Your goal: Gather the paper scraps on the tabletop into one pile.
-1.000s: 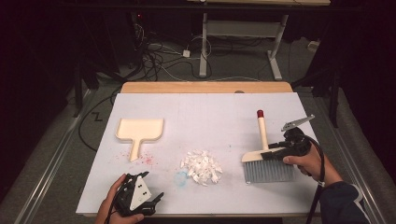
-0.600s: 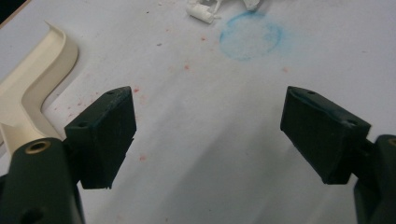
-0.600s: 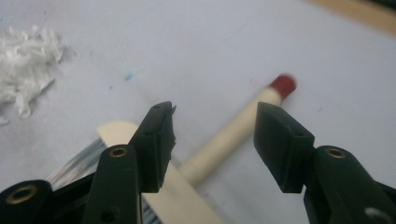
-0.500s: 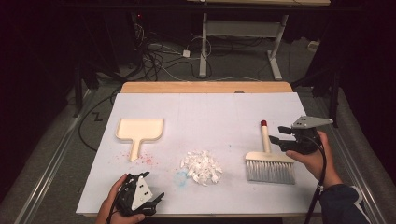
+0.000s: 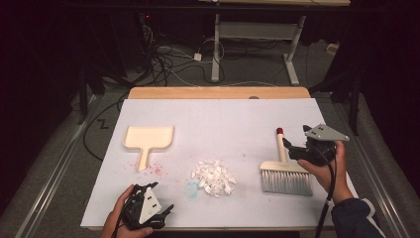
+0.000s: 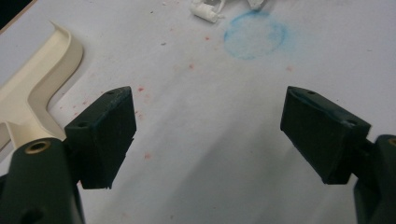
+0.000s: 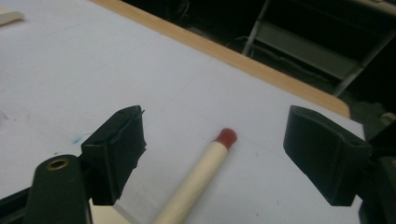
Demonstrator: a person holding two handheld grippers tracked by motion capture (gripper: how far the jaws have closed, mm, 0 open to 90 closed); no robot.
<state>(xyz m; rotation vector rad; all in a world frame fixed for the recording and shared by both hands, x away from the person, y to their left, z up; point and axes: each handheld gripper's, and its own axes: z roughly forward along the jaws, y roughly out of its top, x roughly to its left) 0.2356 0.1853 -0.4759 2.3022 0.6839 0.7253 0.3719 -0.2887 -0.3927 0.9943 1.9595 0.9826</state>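
High view: fixed overhead, facing forward and down across the whole white-covered table (image 5: 223, 119). Gripper views: low, close to the surface – left shares the cream plastic dustpan (image 6: 32, 88), right the red-tipped wooden brush handle (image 7: 205, 168)

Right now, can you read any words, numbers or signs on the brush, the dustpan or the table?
None: there are no words, numbers or signs to read.
The brush is plain, and so is the dustpan.
The table has just a blue smudge and red specks.
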